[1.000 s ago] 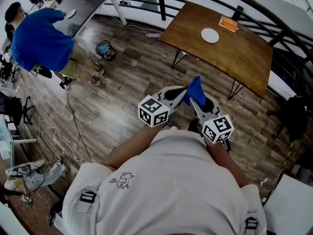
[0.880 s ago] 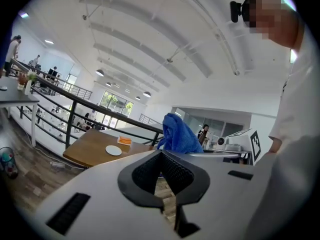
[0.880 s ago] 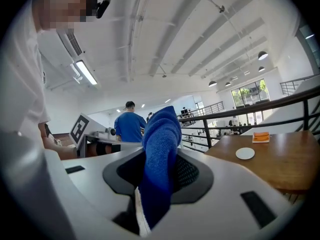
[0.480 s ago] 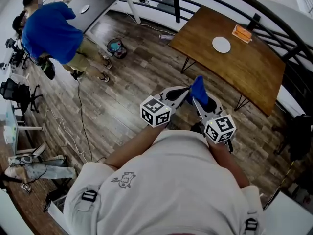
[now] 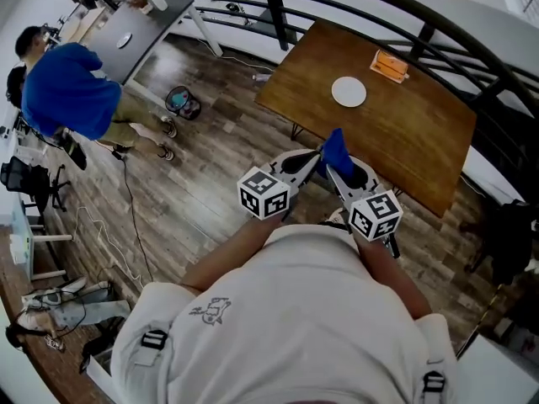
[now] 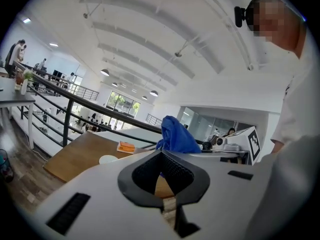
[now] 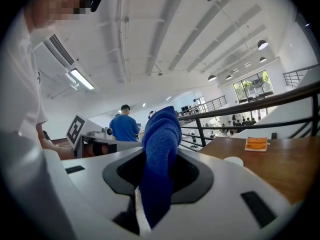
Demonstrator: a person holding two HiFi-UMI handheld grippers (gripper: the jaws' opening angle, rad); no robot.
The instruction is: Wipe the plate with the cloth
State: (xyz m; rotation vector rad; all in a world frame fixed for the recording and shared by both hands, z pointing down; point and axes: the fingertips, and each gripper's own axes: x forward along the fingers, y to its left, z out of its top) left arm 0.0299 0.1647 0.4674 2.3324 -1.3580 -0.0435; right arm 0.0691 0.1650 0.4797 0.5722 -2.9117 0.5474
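Note:
A white plate (image 5: 349, 91) lies on the brown wooden table (image 5: 404, 141) ahead of me, with an orange sponge-like block (image 5: 390, 65) just beyond it. My right gripper (image 5: 335, 165) is shut on a blue cloth (image 5: 336, 151), which stands up between its jaws (image 7: 159, 156). My left gripper (image 5: 313, 163) is shut and holds nothing; its tips sit beside the cloth. Both grippers hover at the table's near edge, short of the plate. The left gripper view shows the plate (image 6: 108, 159), the orange block (image 6: 125, 146) and the cloth (image 6: 176, 135). The plate (image 7: 233, 160) also shows small in the right gripper view.
A black metal railing (image 5: 396, 11) curves behind the table. A person in a blue shirt (image 5: 72, 91) stands at a grey desk (image 5: 126, 40) far left. A small bin (image 5: 180, 102) and cables (image 5: 126, 225) lie on the wooden floor.
The table and plate have drawn nearer to me and shifted left in the head view. Both grippers keep their pose together, the cloth still clamped in the right one.

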